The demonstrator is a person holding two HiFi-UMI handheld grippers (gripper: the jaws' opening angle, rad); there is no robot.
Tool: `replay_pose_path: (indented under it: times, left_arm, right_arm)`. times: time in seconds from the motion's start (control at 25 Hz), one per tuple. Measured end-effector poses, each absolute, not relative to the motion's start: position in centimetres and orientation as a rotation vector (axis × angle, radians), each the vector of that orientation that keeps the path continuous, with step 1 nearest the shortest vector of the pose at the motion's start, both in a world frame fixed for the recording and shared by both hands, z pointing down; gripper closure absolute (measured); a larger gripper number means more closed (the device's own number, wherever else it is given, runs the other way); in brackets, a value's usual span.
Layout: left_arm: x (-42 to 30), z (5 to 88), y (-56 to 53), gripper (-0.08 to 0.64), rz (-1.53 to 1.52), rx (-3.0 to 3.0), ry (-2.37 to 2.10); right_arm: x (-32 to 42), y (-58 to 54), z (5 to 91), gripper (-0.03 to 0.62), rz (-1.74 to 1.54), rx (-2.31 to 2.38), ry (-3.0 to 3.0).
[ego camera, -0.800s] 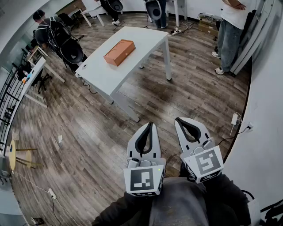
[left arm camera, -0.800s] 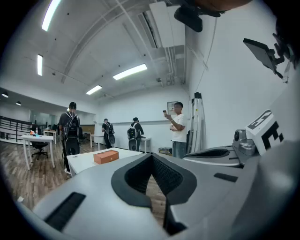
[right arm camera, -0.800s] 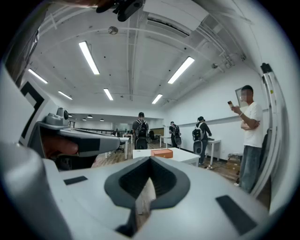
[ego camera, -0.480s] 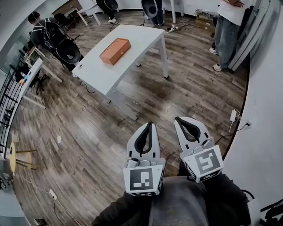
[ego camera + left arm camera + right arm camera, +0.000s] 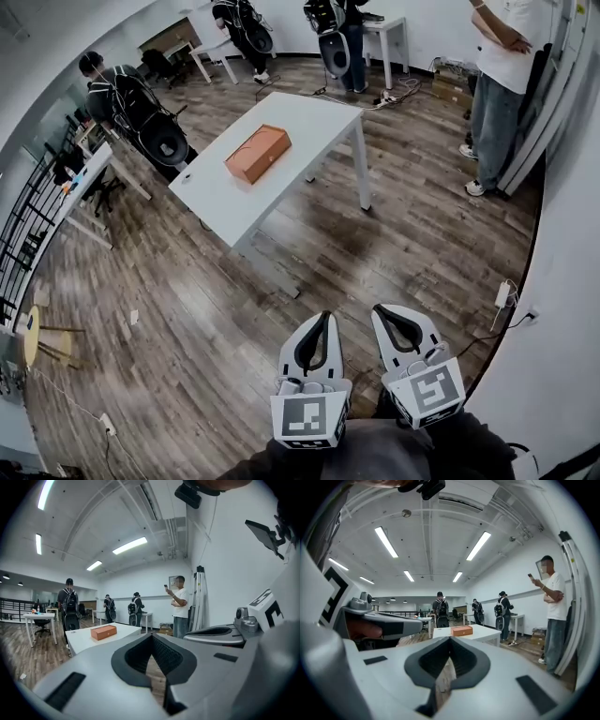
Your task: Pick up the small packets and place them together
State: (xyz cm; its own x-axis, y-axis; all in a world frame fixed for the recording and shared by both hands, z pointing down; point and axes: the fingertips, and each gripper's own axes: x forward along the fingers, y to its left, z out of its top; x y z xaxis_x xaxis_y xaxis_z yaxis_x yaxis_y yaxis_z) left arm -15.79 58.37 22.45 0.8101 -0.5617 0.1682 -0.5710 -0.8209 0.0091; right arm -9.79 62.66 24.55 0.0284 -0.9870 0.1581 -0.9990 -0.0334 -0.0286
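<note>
A white table (image 5: 314, 117) stands on the wooden floor (image 5: 216, 309), with an orange box (image 5: 257, 153) lying on it. Well apart from it, the left gripper (image 5: 323, 317) and right gripper (image 5: 379, 310) hover side by side, both jaws clenched tip to tip, gripping nothing.

Orange box (image 5: 257, 153), white table (image 5: 314, 112), and a floor (image 5: 206, 309) of grey-brown wood-grain planks. The left gripper (image 5: 323, 316) and right gripper (image 5: 379, 311) are pale grey, their ribbed pads (image 5: 164, 656) black. The cubes (image 5: 309, 419) on them are white, printed with black square markers. A bystander (image 5: 511, 47) wears a white T-shirt and faded blue-grey jeans. Others in dark clothes carry black backpacks (image 5: 161, 136). The walls (image 5: 562, 309) are white, the railings (image 5: 19, 234) black.
</note>
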Motion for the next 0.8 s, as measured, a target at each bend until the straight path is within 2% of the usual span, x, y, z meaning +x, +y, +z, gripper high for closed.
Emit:
replay_pose_path:
  times: [0.28, 0.52, 0.8]
  left_arm:
    - [-15.9, 24.0, 56.8, 0.565, 0.276, 2.871, -1.026]
    - [-16.3, 26.1, 50.5, 0.565, 0.273, 2.797, -1.089]
    - [-13.6, 27.2, 42.1, 0.565, 0.286, 2.796, -1.022]
  right_arm:
    - [-8.7, 60.3, 25.5, 0.588, 0.211, 2.117, -2.185]
    - [-8.6, 54.6, 27.8, 0.588, 0.257, 2.052, -2.2]
    - [-7.0, 46.8, 29.4, 0.588, 0.314, 2.044, -2.166]
